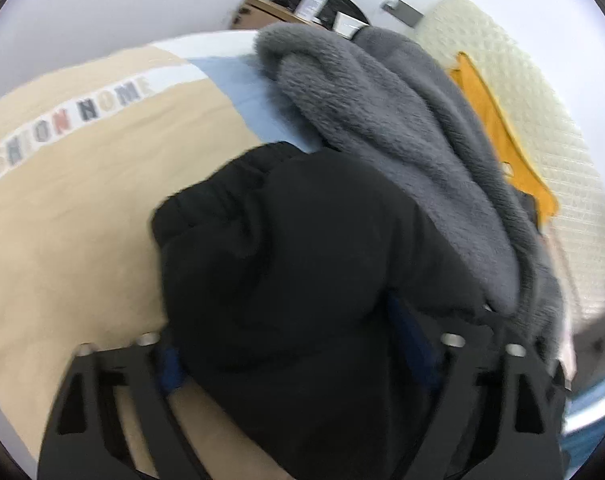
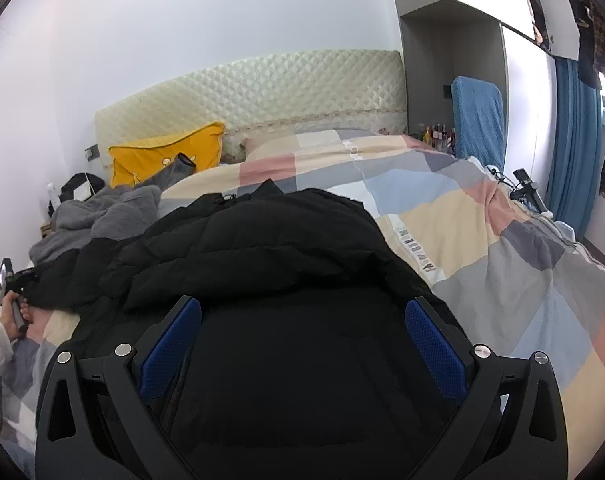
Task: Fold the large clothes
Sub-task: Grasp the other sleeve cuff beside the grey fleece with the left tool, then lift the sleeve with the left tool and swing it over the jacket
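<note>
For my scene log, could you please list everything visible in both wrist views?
black puffer jacket: one, black, spread on the bed between both grippers
fleece garment: one, grey, beside the jacket
pillow: one, yellow, against the headboard
duvet: one, pastel patchwork, covering the bed
headboard: one, cream quilted, at the wall
curtain: one, blue, far right
bottles: several, mixed colours, bedside
left gripper: black, blue pads, jacket fabric between its fingers
right gripper: black, blue pads, open over the jacket

left wrist view: looks along left tool (image 1: 298, 344), pressed close over black puffy quilted jacket (image 1: 302, 260), facing wall | right wrist view: along right tool (image 2: 302, 328), low over patchwork-quilt bed (image 2: 482, 240), facing headboard | shared: jacket, grey fleece garment (image 1: 402, 120), yellow pillow (image 2: 166, 152)
</note>
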